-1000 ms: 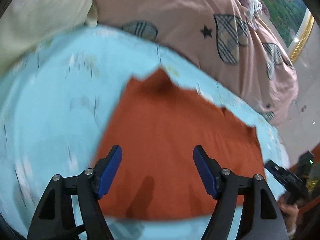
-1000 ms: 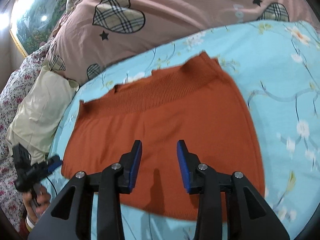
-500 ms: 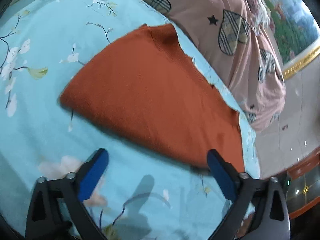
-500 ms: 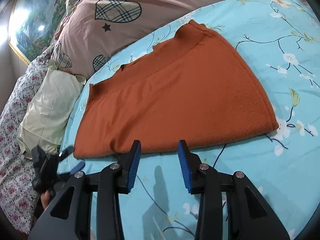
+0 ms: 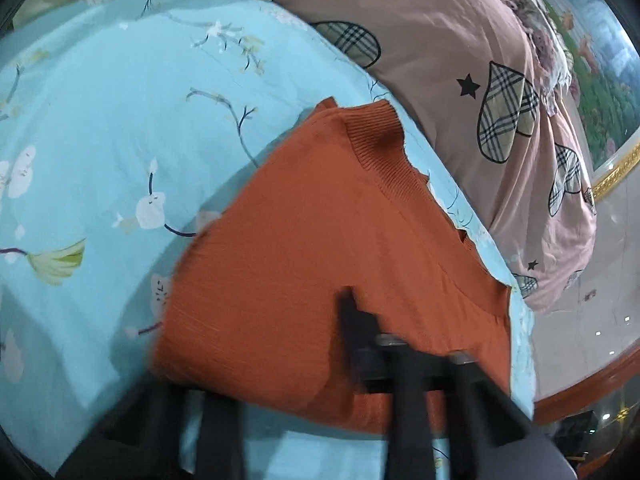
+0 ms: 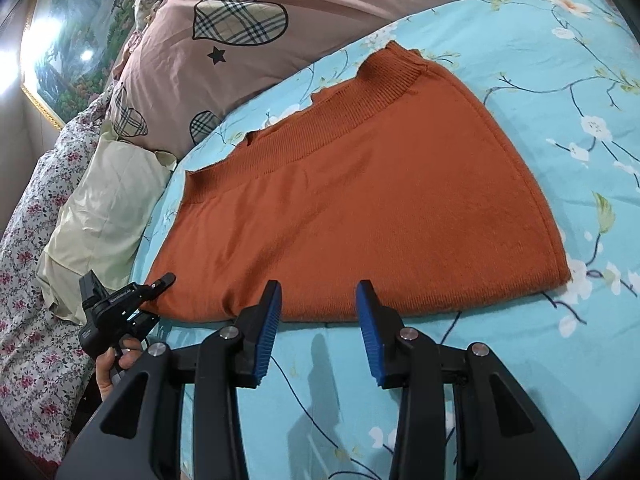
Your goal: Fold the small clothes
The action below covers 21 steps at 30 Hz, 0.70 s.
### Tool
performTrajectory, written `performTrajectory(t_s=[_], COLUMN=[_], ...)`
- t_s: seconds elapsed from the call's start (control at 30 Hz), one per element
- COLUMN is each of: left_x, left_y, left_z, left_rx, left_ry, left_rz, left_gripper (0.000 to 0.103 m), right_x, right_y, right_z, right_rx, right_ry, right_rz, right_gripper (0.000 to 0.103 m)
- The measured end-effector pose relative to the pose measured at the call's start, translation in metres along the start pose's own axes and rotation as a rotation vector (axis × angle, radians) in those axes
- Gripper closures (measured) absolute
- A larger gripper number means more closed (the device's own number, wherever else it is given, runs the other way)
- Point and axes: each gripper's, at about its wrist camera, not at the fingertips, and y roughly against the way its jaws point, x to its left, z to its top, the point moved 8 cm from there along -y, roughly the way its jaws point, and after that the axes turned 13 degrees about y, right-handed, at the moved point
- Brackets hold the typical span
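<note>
- While the orange sweater [image 6: 360, 200] lies flat on the blue flowery bed sheet [image 6: 560, 80], the left gripper [image 5: 348, 320] has its jaws just closing on the near corner, pinching the fabric
- right gripper [image 6: 318, 300] jaws spread, hovering at the near hem, nothing between them

garment [image 6: 360, 208]: flat on the bed [image 6: 560, 80]
quilt [image 6: 300, 12]: behind the garment
pillow [image 6: 104, 200]: left of the garment
right gripper [image 6: 318, 320]: at the garment's near edge
</note>
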Motion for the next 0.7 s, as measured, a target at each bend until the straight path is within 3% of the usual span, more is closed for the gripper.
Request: performTrajectory(t_s=[0.1, 0.23, 0.3, 0.43, 0.6, 0.7], left_x=[-0.001, -0.008, -0.019, -0.067, -0.14, -0.171], left_y=[0.01, 0.021, 0.024, 0.035, 0.031, 0.009], left_z=[0.005, 0.006, 0.005, -0.005, -0.05, -0.096], left_rx=[-0.007, -0.028, -0.042, -0.07, -0.052, -0.023], left_ry=[-0.007, -0.066, -0.11, -0.258, -0.48, -0.637], left_rz=[-0.033, -0.018, 0.003, -0.027, -0.073, -0.044], left_gripper=[0.091, 0.092, 0.092, 0.092, 0.092, 0.092], right_x=[-0.005, -0.012, -0.014, -0.021, -0.024, -0.023], right_y=[0.006, 0.01, 0.011, 0.007, -0.006, -0.022], right_z=[0.007, 0.013, 0.018, 0.032, 0.058, 0.069], right_rx=[-0.017, -0.006, 0.0, 0.021, 0.05, 0.085], right_ry=[0.001, 0.004, 0.005, -0.004, -0.042, -0.056], right_rz=[-0.006, -0.009, 0.005, 0.032, 0.126, 0.171], right_gripper=[0.063, 0.063, 0.063, 0.063, 0.06, 0.047])
